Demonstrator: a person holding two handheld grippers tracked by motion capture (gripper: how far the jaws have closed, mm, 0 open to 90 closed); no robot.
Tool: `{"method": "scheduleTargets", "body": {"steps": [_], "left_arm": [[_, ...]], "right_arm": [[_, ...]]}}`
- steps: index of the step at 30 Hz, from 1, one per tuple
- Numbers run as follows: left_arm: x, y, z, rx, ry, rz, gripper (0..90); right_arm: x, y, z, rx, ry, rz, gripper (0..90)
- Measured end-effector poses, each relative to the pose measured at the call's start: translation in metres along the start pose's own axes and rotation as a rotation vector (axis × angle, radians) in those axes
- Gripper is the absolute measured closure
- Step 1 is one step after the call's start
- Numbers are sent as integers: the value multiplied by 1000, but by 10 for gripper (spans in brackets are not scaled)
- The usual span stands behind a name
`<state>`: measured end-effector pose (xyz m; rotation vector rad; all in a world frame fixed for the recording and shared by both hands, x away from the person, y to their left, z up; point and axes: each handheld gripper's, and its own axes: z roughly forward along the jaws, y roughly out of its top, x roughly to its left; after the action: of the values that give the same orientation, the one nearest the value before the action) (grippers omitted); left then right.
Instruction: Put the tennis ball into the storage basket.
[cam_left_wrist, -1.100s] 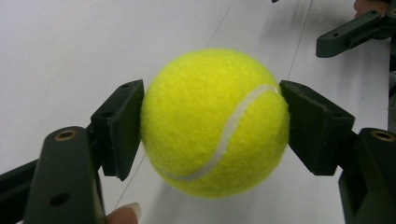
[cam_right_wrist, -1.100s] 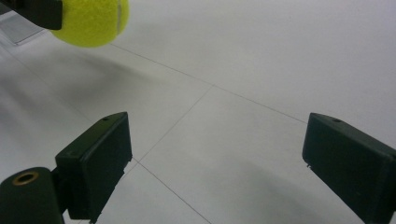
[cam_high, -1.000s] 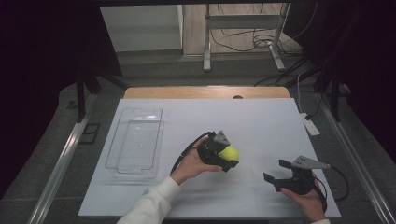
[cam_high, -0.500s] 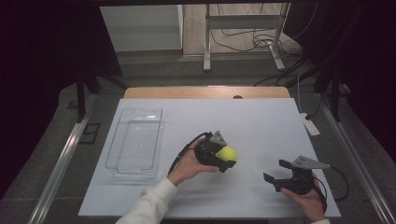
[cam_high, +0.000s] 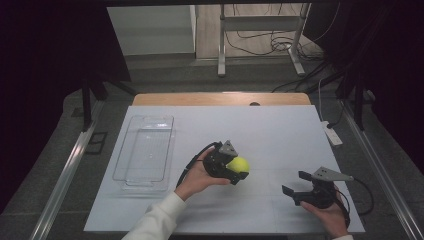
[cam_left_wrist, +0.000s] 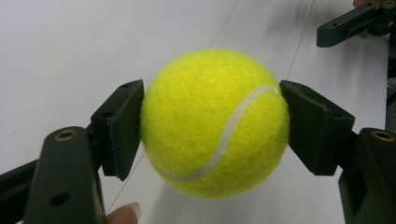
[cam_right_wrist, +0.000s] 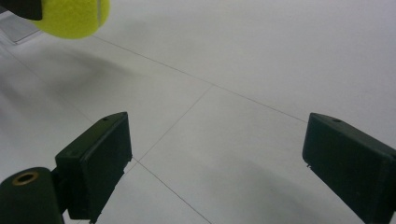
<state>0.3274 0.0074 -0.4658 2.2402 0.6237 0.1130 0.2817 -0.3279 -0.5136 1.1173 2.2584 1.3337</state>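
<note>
Two grippers: both held over the white table, yours to account for below.
Change since one second ago: your left gripper and its ball sit in nearly the same spot near the middle of the table; the high view shows no shift worth recording. Your right gripper is where it was, near the front right of the table.
Tennis ball: yellow, with a white seam curving across its face. It is clamped between your left jaws, one pad pressed against each side. In the left gripper view its shadow falls on the table beneath it; contact with the surface cannot be judged.
Left jaws: closed on the ball, spread only by its width. Your fingertip shows at the bottom edge of the left gripper view.
Right jaws: standing wide apart with nothing between them, bare table beneath.
Right gripper position: well apart from the ball, to its right and nearer you. Its jaws point leftward across the table.
Clear tray: a transparent plastic container on the left part of the table, apart from both grippers.
Left hand: wrapped around the body of the left gripper, white sleeve behind it.
</note>
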Motion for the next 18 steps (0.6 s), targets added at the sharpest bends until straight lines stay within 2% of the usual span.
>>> {"method": "scheduleTargets", "body": {"steps": [8,18], "left_arm": [[0,-6,-5,-7,7,3,268],[4,-12,-9,-14,10,-16,268]], "right_arm": [[0,0,0,4,-3,-1,82],[2,0,1,5,0,3,82]]}}
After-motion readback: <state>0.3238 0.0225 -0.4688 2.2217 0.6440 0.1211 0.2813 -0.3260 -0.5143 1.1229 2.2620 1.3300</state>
